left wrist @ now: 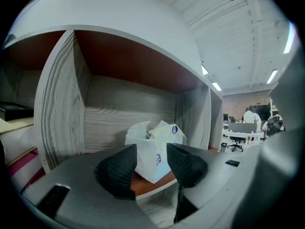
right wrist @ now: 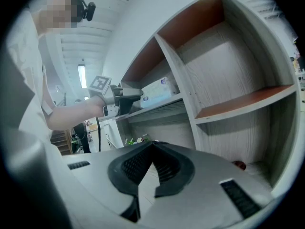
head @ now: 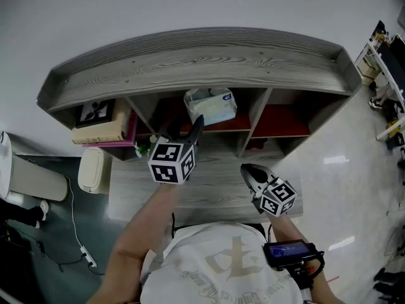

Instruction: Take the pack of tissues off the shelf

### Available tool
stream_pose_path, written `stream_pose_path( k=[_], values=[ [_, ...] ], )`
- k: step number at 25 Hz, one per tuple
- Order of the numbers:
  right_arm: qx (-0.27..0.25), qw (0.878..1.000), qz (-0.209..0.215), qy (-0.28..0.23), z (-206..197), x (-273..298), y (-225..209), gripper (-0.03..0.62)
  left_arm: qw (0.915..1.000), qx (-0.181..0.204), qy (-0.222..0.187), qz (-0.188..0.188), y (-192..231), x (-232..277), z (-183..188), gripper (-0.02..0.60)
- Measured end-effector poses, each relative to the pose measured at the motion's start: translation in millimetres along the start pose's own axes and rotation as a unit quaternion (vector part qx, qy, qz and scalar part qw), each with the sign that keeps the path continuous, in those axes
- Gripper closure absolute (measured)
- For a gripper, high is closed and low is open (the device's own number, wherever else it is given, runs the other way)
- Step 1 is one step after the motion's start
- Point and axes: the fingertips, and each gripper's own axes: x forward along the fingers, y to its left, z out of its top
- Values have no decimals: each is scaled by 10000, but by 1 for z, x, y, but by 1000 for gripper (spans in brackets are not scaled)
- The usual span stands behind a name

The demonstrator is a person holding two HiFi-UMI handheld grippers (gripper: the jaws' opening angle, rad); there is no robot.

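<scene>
Head view first: the grey wood-grain shelf [head: 190, 59] curves across the frame, and the pack of tissues [head: 211, 105] sits in its middle compartment, on the red-brown board, near the front edge; the left gripper [head: 195, 126] reaches up from below the shelf, its tips just in front of the pack's lower left corner; the right gripper [head: 250, 171] hangs lower, over the grey surface [head: 209, 189] under the shelf, well apart from the pack; in the shelf's left compartment lies a stack of books [head: 101, 130] with a framed picture [head: 96, 111] on top.

On to the left gripper view: the jaws stand apart, and the white pack shows right in the gap between them, crumpled at the top with a small blue mark on its face; it rests on the shelf's red-brown board and looks to lie just beyond the tips, with nothing clamped on it; the shelf's upright divider rises at the left of the compartment.

Now the right gripper view: the jaws are together, tips meeting, nothing between them; the shelf fills the right side, its right compartments open; over at the middle board the pack is in place, with the left gripper held up just in front of it by a bare forearm [right wrist: 71, 116].
</scene>
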Motion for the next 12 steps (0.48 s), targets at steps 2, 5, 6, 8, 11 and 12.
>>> stream_pose_path(
  k=[2,5,6,8,11,12],
  values=[
    [22,10000,-9,7,-1,1,-1,589,10000,-10,10,10,1,3,1,371],
    [45,10000,-13,27,-3,2,-4,589,10000,-15,40,44,4,7,1,371],
    [60,10000,-26,33,-4,2,-6,589,10000,-17,56,56,5,9,1,374],
    [102,9999,-61,42,-6,2,-9,589,9999,-22,81,60,4,10,0,411],
    [134,9999,-64,50,-6,3,-10,589,9999,-56,104,76,5,10,-2,425],
    [136,9999,-54,54,-6,4,-10,589,9999,-78,100,90,5,9,-3,443]
  ],
)
